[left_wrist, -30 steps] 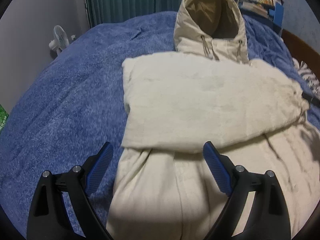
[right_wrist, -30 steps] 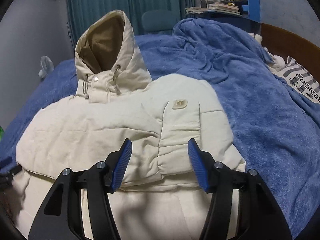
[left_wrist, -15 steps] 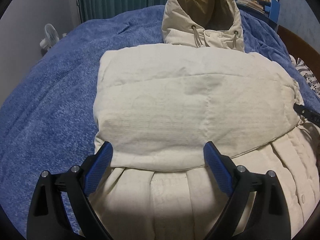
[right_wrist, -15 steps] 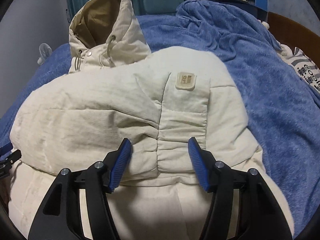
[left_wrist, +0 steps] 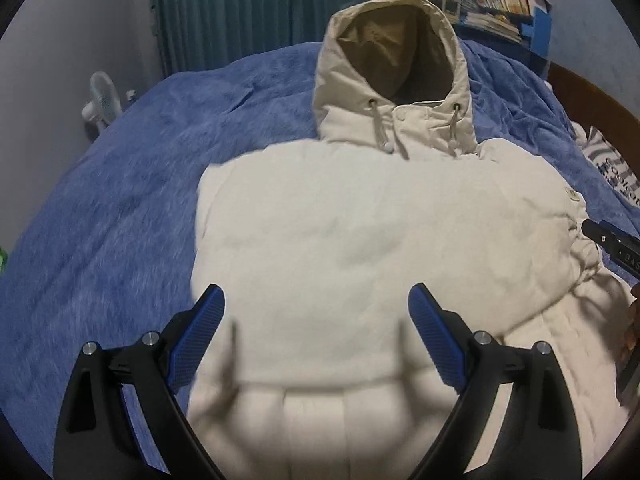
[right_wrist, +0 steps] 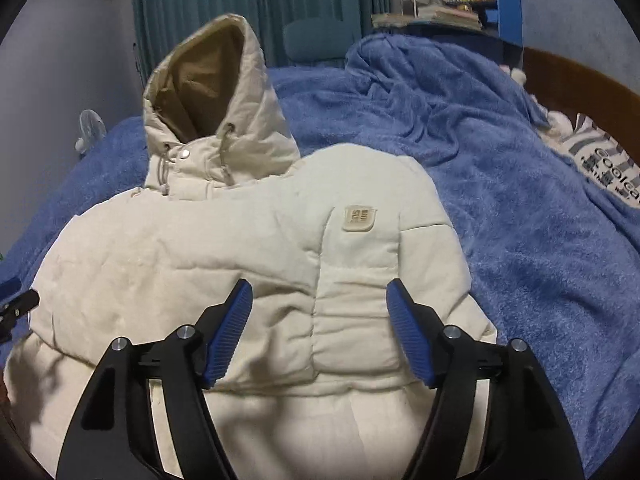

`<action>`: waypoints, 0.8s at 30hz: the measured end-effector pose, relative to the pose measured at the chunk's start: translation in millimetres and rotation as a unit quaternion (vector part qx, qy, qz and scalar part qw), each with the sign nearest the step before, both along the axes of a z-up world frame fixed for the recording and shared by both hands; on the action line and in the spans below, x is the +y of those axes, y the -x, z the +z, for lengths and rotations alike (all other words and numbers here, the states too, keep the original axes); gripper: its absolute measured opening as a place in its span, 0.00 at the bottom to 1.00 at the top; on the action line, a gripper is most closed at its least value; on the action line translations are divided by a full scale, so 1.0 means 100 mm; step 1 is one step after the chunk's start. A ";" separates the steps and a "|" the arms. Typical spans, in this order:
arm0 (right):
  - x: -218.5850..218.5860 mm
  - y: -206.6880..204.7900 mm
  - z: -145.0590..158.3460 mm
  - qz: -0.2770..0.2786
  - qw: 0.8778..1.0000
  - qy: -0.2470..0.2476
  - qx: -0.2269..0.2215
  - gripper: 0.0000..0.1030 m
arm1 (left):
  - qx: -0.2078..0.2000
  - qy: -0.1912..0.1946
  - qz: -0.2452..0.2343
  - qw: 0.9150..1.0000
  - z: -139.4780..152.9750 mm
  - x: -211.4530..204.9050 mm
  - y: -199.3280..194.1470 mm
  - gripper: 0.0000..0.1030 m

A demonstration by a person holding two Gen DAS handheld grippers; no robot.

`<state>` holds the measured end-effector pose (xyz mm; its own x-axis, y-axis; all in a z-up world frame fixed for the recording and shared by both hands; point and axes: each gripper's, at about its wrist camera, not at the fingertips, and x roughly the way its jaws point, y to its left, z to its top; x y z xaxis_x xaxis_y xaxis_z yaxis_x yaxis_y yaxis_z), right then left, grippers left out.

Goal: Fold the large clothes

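Blanket, blue and fuzzy, covers the bed from edge to edge; a rumpled ridge of it rises at far right. Jacket lies on top of it, near the middle, long axis running from the grippers toward the curtain, hood end away, hem end nearest the cameras. Cream, padded, quilted in panels. Both sleeves are folded across the chest, one over the other, making a thick band across the body. Hood stands propped open, tan lining showing, two drawstrings hanging at the collar. Small cream patch on the upper sleeve. Left gripper hovers over the folded band's lower edge, jaws wide, nothing clamped. Right gripper over the sleeve cuff, jaws opening, pads clear of the fabric between them.
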<state>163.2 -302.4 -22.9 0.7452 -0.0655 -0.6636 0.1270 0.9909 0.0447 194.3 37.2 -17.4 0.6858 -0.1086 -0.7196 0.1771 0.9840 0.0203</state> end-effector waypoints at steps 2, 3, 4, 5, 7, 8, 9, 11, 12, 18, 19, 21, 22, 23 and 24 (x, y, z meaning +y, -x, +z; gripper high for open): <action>-0.05 -0.16 -0.05 -0.001 1.000 0.010 0.028 0.66 | 0.016 0.000 -0.013 1.000 -0.03 -0.05 -0.14 0.86; -0.05 -0.24 -0.12 0.007 0.999 0.011 0.051 0.71 | 0.032 -0.007 -0.020 0.999 -0.11 -0.08 -0.22 0.86; -0.05 -0.29 -0.19 0.012 0.997 0.015 0.068 0.72 | 0.045 -0.016 -0.025 0.999 -0.19 -0.11 -0.27 0.86; -0.05 -0.34 -0.28 0.020 0.996 0.016 0.082 0.73 | 0.059 -0.028 -0.033 0.997 -0.31 -0.13 -0.31 0.88; -0.09 -0.33 -0.32 0.021 0.997 -0.003 0.078 0.74 | 0.059 -0.023 -0.039 0.997 -0.45 -0.11 -0.31 0.91; -0.11 -0.35 -0.28 0.018 0.997 -0.011 0.080 0.74 | 0.058 -0.009 -0.036 0.998 -0.47 -0.07 -0.31 0.91; -0.11 -0.36 -0.19 0.015 0.997 -0.007 0.073 0.74 | 0.058 -0.006 -0.035 0.998 -0.44 -0.07 -0.33 0.91; -0.06 -0.35 0.06 0.013 0.999 0.015 0.033 0.75 | 0.040 -0.016 -0.043 0.998 -0.29 -0.10 -0.35 0.91; -0.04 -0.36 0.15 0.012 1.000 0.019 0.020 0.77 | 0.023 -0.018 -0.045 0.999 -0.21 -0.10 -0.34 0.91; 0.15 -0.80 0.47 0.049 0.998 0.029 -0.004 0.77 | 0.013 0.014 -0.078 0.997 0.04 -0.09 -0.56 0.91; 0.15 -0.90 0.50 0.050 0.999 0.012 -0.006 0.77 | 0.010 -0.005 -0.086 0.996 0.07 -0.12 -0.66 0.91; 0.14 -1.16 0.54 0.053 0.998 -0.024 -0.010 0.77 | 0.011 -0.019 -0.096 0.995 0.11 -0.15 -0.81 0.91; 0.16 -1.29 0.57 0.051 0.998 -0.022 -0.015 0.77 | 0.017 -0.021 -0.097 0.995 0.11 -0.14 -0.89 0.91; 0.20 -1.43 0.60 0.050 0.998 -0.014 -0.020 0.77 | 0.024 -0.022 -0.096 0.995 0.12 -0.14 -0.98 0.91; 0.24 -1.60 0.63 0.051 0.998 -0.005 -0.025 0.77 | 0.029 -0.016 -0.096 0.995 0.12 -0.13 -1.05 0.91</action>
